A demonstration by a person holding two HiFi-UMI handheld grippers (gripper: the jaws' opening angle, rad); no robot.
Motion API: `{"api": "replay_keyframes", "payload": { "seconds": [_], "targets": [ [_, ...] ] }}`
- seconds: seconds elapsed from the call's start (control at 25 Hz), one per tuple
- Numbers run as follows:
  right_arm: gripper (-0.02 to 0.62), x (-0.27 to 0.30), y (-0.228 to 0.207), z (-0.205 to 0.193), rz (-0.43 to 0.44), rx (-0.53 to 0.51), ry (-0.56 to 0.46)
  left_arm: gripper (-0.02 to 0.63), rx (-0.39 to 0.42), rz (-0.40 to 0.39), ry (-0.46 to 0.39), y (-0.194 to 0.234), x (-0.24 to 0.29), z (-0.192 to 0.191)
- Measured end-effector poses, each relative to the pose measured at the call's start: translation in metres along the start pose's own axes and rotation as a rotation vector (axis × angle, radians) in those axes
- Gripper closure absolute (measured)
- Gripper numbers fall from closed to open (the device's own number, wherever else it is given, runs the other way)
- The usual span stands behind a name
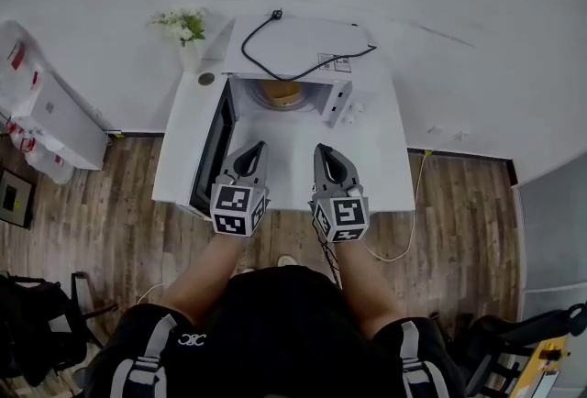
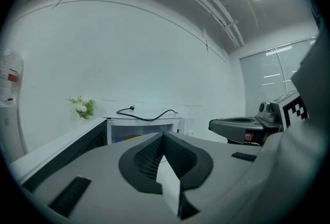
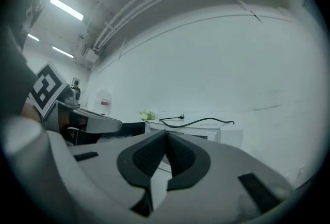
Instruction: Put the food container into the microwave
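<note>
Seemingly loaded: container (image 1: 280, 92) inside microwave (image 1: 303, 46) at 12 o'clock. Left gripper (image 1: 260, 149), right gripper (image 1: 321, 150) closed, empty. Next: shut door (image 1: 212, 147) at 10 o'clock.

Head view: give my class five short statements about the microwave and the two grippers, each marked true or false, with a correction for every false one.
1. The microwave has its door open. True.
2. The food container sits inside the microwave. True.
3. The left gripper and the right gripper are both shut. True.
4. The left gripper holds the food container. False: the left gripper is empty.
5. The flowers stand right of the microwave. False: the flowers stand at its left, by the wall.
</note>
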State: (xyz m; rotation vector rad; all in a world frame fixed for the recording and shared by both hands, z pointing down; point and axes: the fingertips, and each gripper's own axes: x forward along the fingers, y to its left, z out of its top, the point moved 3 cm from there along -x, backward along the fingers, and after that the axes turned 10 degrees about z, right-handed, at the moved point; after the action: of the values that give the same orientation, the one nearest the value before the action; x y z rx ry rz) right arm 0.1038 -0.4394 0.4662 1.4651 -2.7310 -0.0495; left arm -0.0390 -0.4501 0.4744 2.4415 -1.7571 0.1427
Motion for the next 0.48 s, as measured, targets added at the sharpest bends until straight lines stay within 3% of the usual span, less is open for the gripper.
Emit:
{"api": "replay_keyframes", "payload": {
  "seconds": [0.24, 0.48],
  "targets": [
    [0.598, -0.017, 0.005, -0.011, -0.029, 0.054, 0.012, 0.606, 0.022, -0.031, -0.001, -0.013, -0.008, -0.001],
    [0.598, -0.015, 0.009, -0.008, -0.014, -0.008, 0.027, 0.606, 0.023, -0.026, 0.005, -0.013, -0.008, -0.001]
  ]
}}
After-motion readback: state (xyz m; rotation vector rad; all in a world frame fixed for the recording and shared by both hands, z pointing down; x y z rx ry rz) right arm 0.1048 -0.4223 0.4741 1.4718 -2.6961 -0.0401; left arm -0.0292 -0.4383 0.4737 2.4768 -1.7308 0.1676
